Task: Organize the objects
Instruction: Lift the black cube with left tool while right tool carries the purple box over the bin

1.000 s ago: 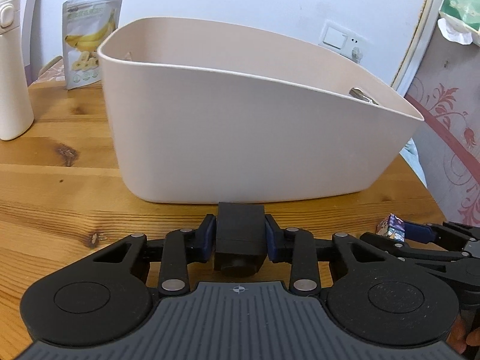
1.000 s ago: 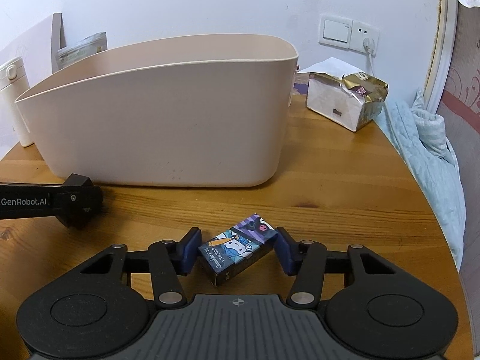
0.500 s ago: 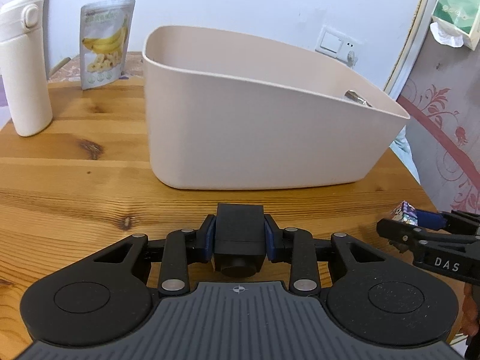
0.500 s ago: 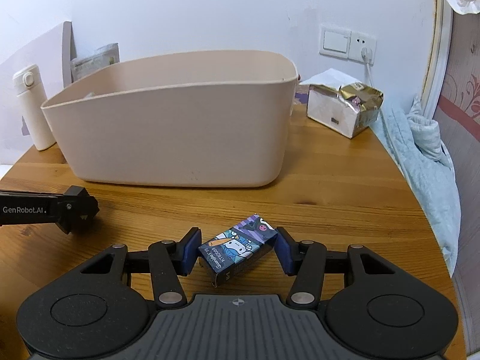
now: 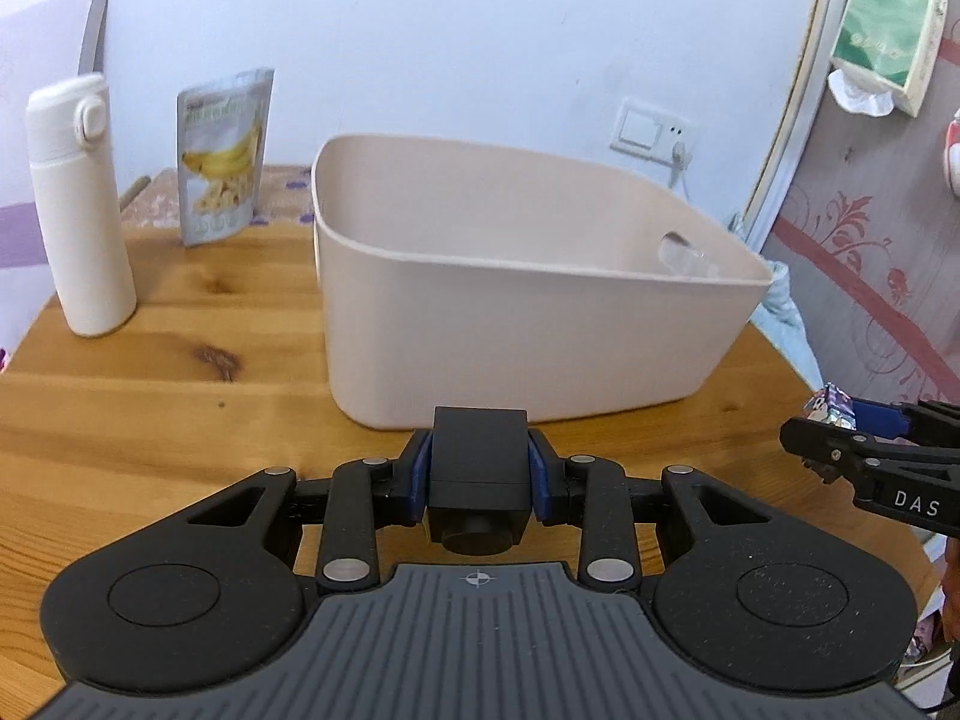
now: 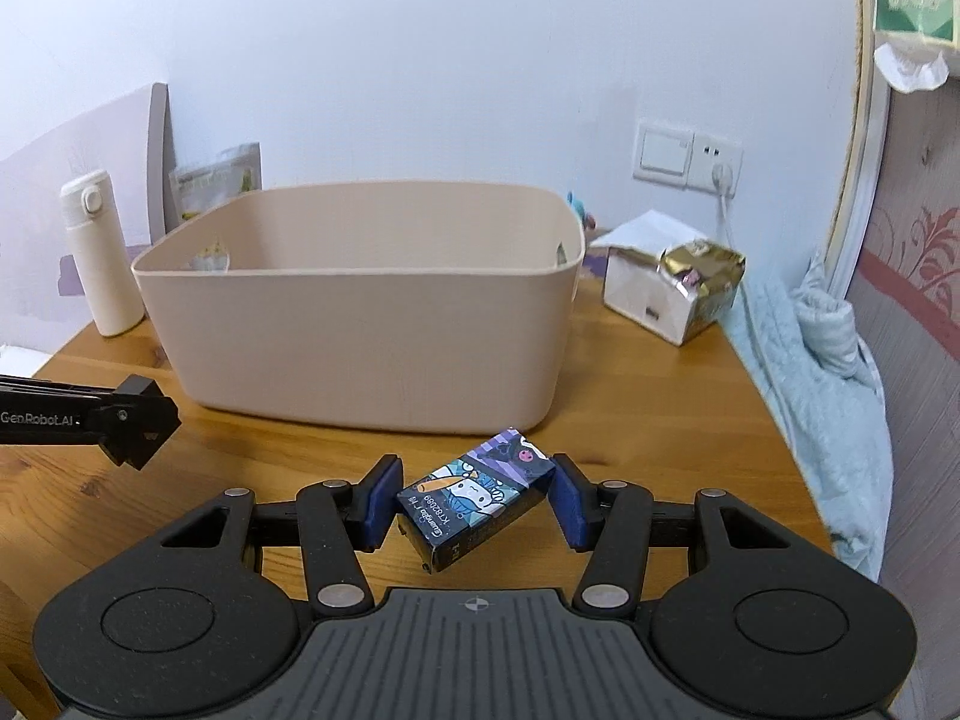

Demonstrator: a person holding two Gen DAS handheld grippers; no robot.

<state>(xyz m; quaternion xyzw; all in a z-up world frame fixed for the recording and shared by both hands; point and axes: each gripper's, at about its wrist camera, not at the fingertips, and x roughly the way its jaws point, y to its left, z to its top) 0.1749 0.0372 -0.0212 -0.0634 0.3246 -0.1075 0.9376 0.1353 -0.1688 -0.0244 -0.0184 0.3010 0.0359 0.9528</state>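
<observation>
Left wrist view: the left hand-held gripper (image 5: 478, 483) is clamped on a small black plastic block (image 5: 478, 468), above the wooden table (image 5: 180, 420) before the beige plastic bin (image 5: 528, 330). The right hand-held gripper (image 6: 474, 504) grasps a small cartoon-printed cardboard box (image 6: 477, 495) tilted between its blue pads, near the bin's front wall.

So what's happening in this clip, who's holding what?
A person is tidying a wooden table with a handheld gripper in each hand. The left gripper is shut on a small black block. The right gripper is shut on a little cartoon-printed box, gripped at an angle. Both are held clear of the table, in front of the beige bin; neither item is in the bin yet. A white bottle and a banana snack pouch stand behind.
</observation>
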